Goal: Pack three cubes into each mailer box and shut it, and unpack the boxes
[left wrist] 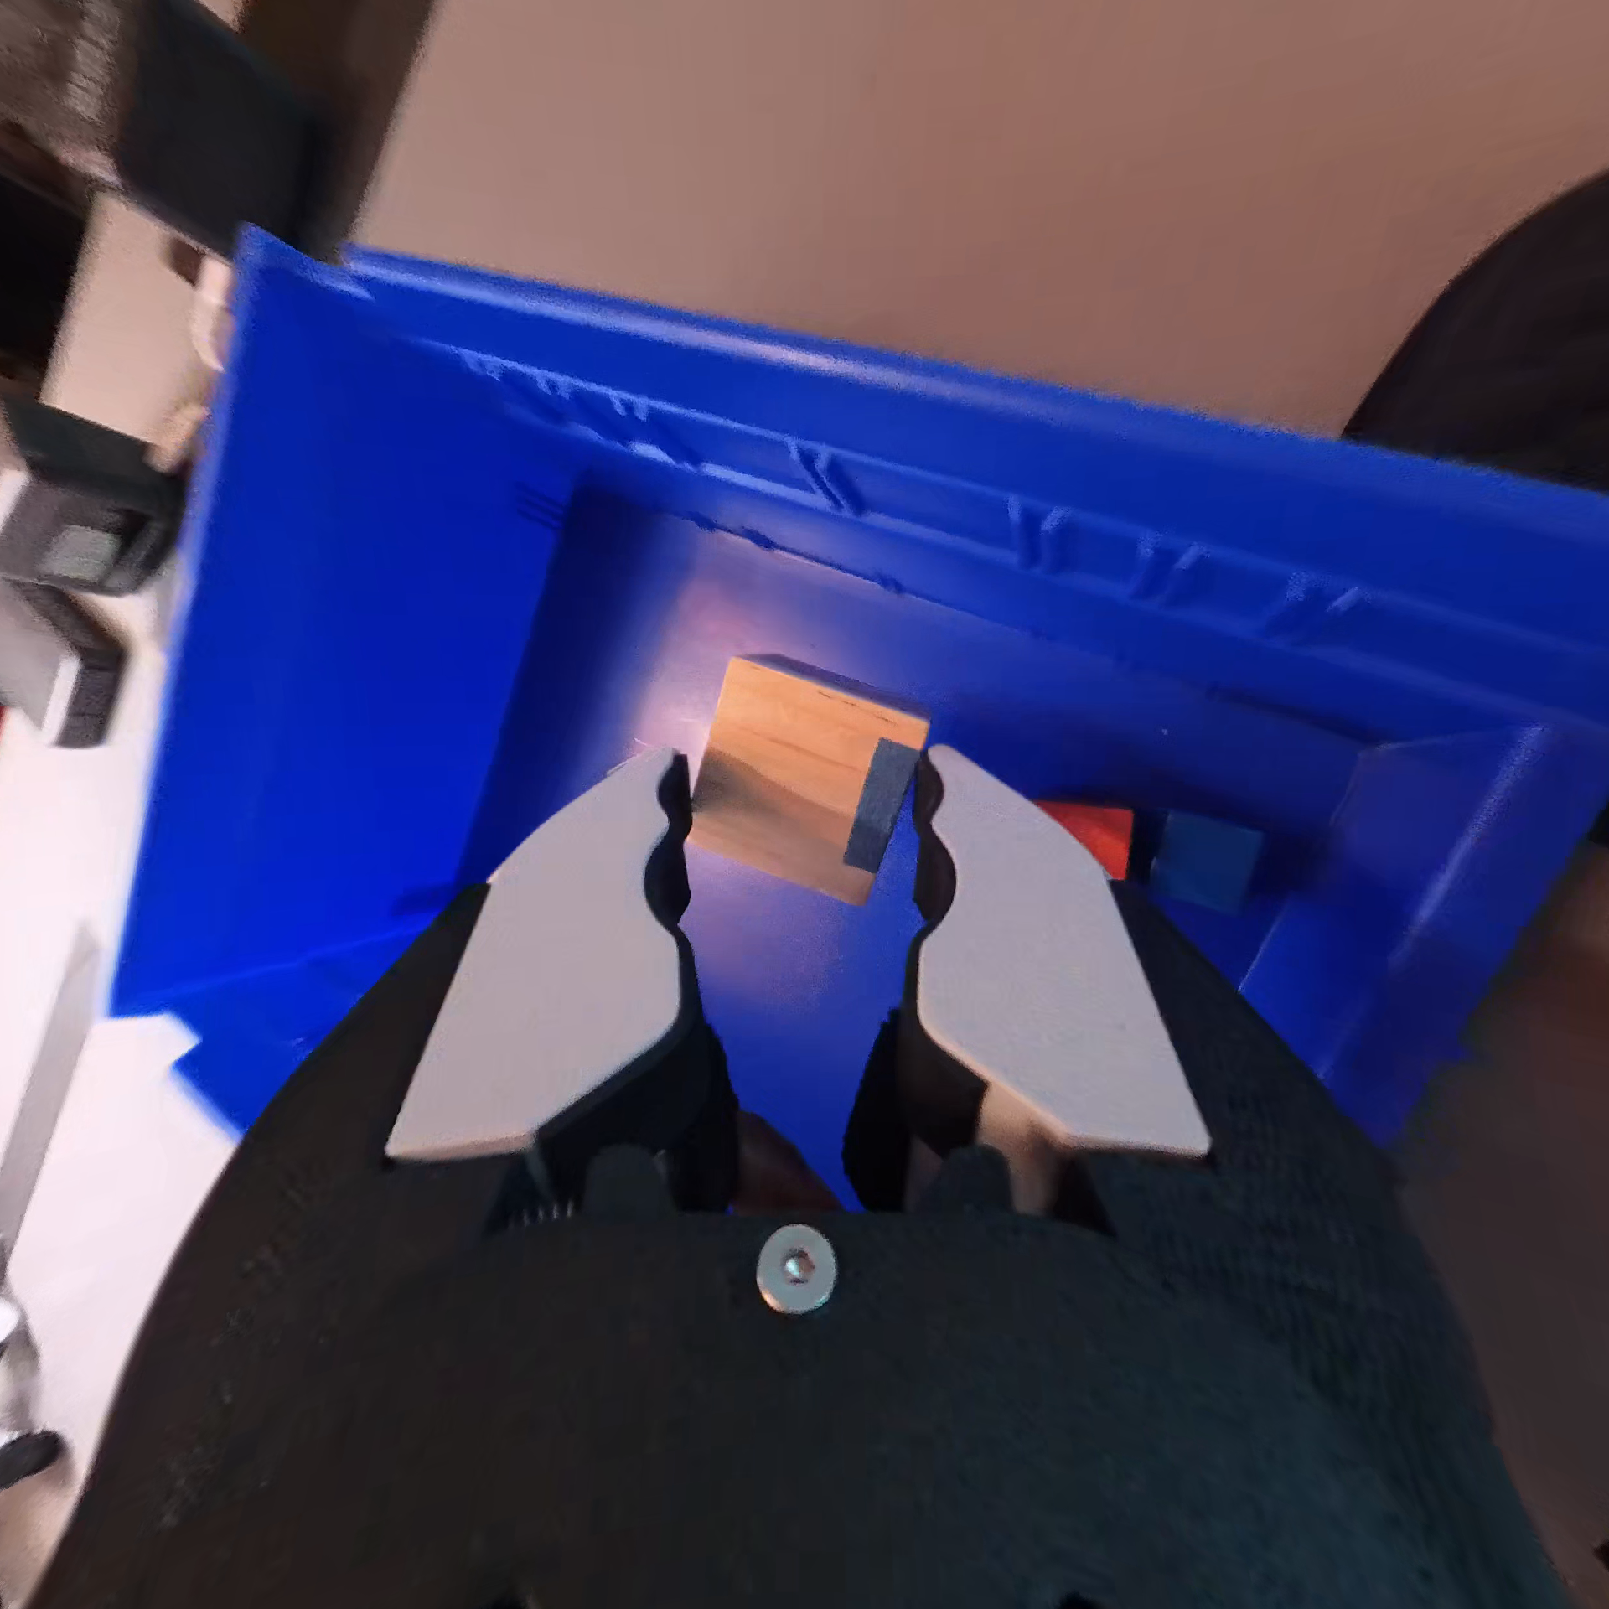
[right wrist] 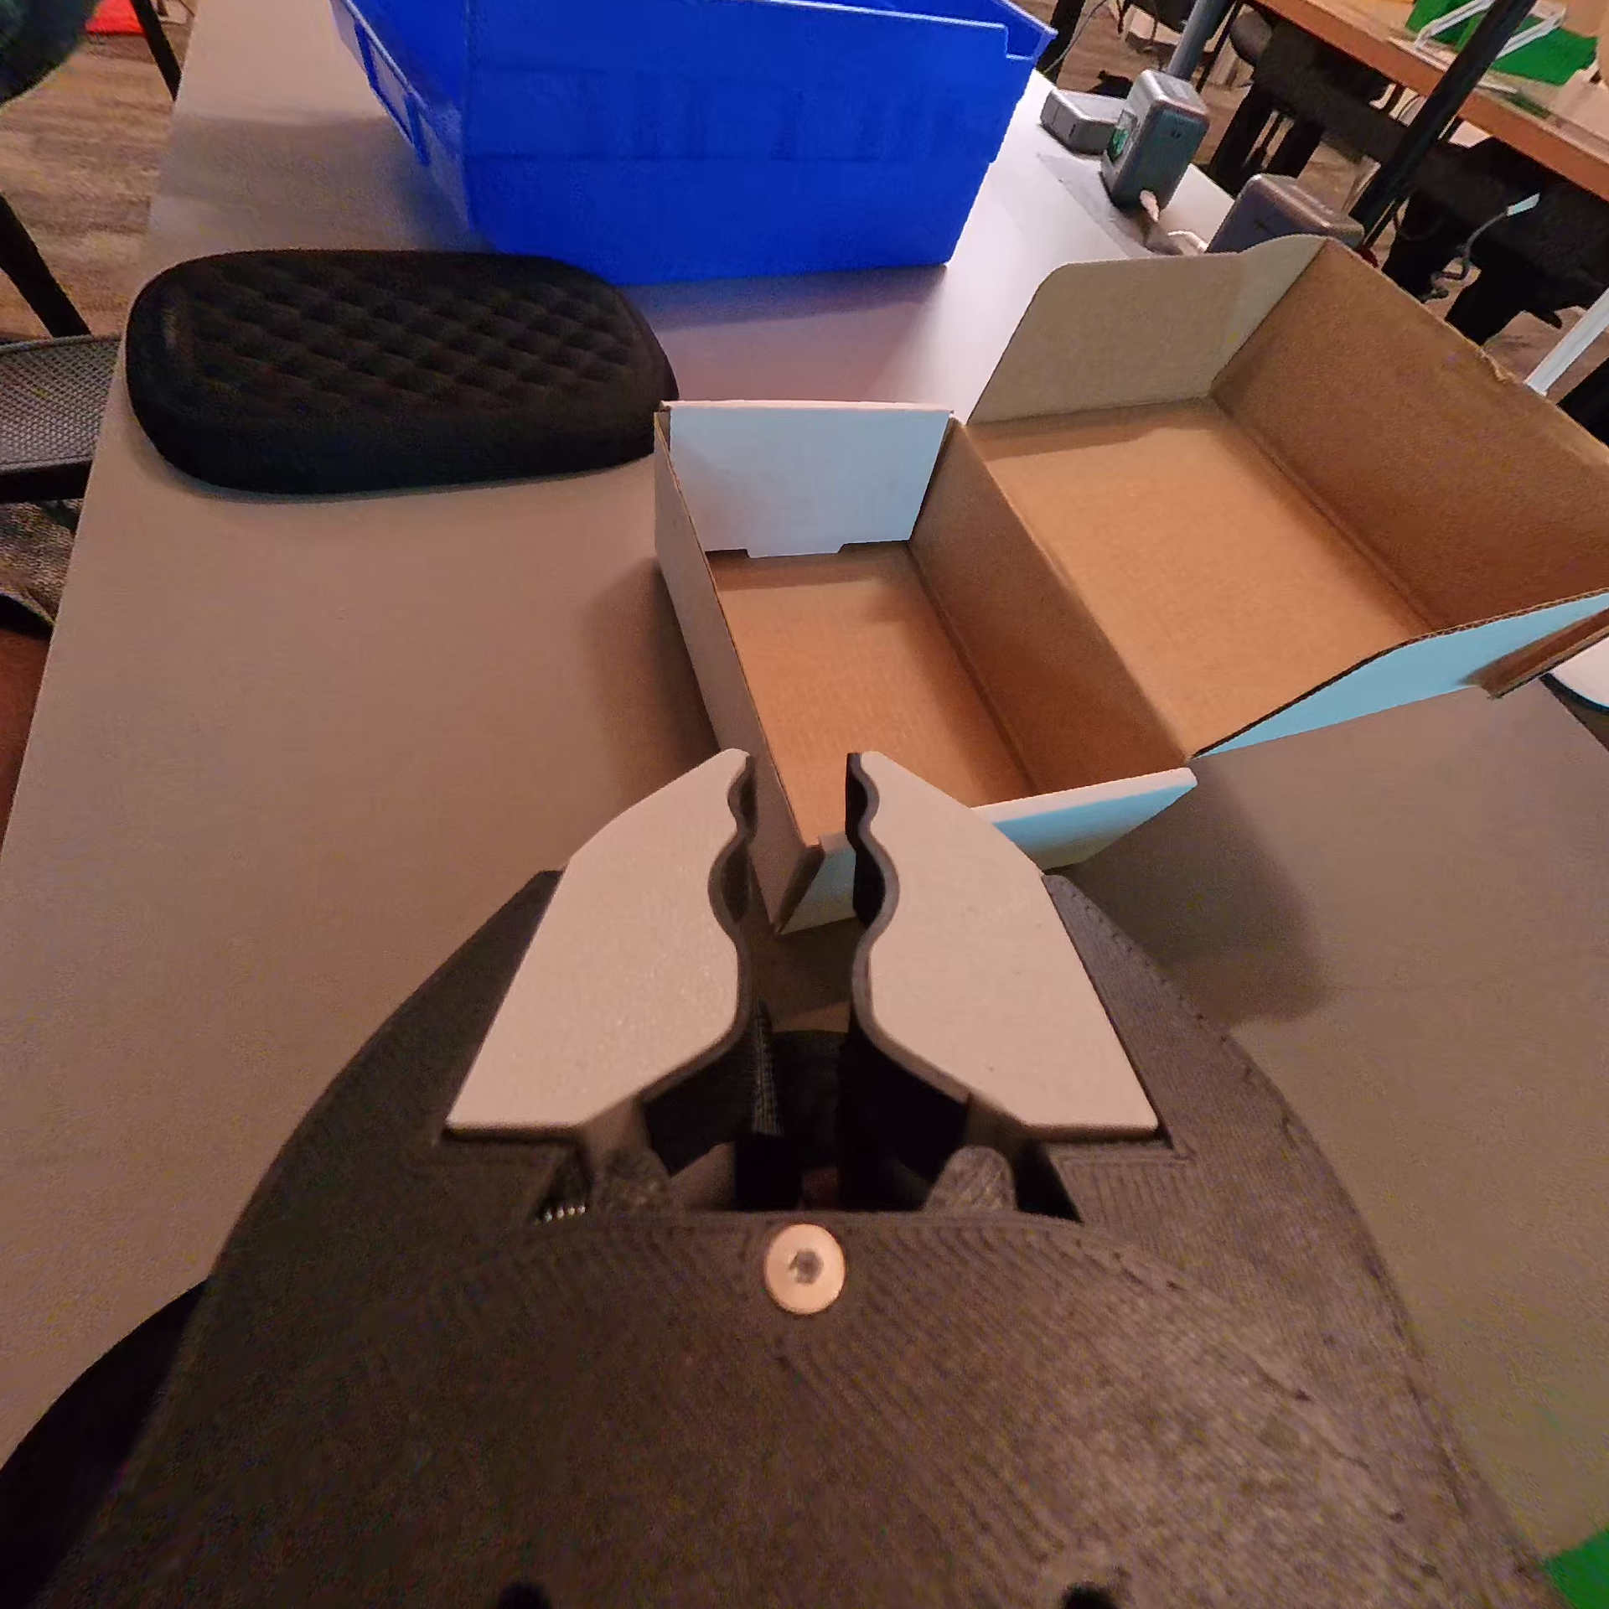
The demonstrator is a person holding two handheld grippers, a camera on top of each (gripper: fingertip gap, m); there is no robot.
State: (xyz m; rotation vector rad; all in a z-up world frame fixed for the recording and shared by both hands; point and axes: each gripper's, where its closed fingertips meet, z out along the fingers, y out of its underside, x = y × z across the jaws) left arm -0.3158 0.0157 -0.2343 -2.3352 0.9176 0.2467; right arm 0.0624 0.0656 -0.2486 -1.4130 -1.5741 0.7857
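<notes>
In the left wrist view my left gripper point(left wrist: 801, 770) reaches into a blue bin point(left wrist: 348, 696) and is shut on a wooden cube point(left wrist: 784, 784) with a dark grey patch on its right side. A red cube point(left wrist: 1101, 836) and a blue cube point(left wrist: 1206, 858) lie on the bin floor to the right. In the right wrist view a white mailer box point(right wrist: 836, 662) lies open and empty, its lid point(right wrist: 1219, 557) folded out to the right. My right gripper point(right wrist: 799, 784) is closed down on the box's near left corner, one finger on each side.
The blue bin point(right wrist: 696, 174) stands at the far end of the grey table point(right wrist: 348, 784). A black quilted pad point(right wrist: 392, 366) lies left of the box. Grey devices point(right wrist: 1149, 139) sit at the far right edge, with another table and chairs beyond. Across from one pair of fingers to the other is roughly 40 cm.
</notes>
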